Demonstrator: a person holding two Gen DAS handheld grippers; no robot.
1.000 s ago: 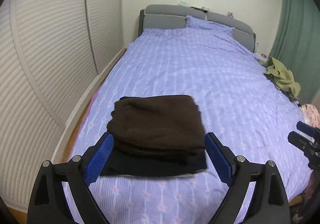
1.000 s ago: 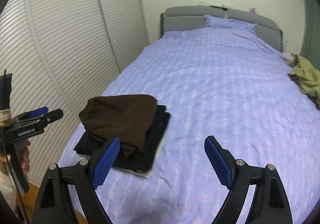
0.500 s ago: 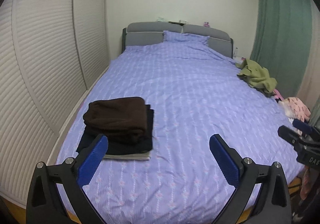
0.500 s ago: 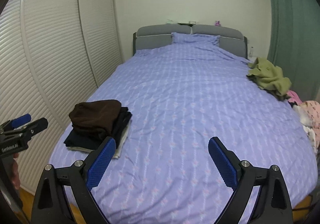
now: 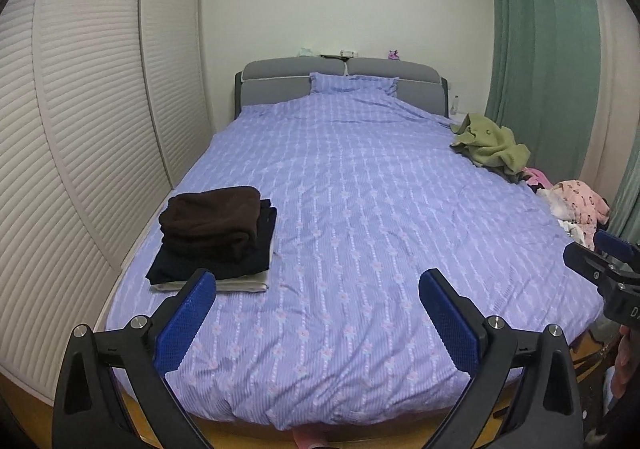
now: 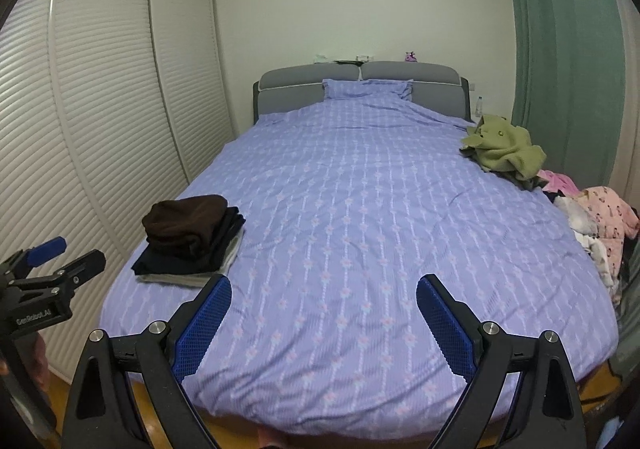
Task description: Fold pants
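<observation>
The left claw (image 5: 316,313) has two black plastic arms with triangular cut-outs and round silver screws at the joints. Its fingers (image 5: 186,323) carry blue pads with a fine grid texture. The right claw (image 6: 323,319) has the same build. At the lower left of the right wrist view, white letters mark a black body, above bare skin.

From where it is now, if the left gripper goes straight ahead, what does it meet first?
Probably the bare purple bedspread. The open left gripper points at its middle; the folded clothes stack lies off to the left. Depth is uncertain.
</observation>
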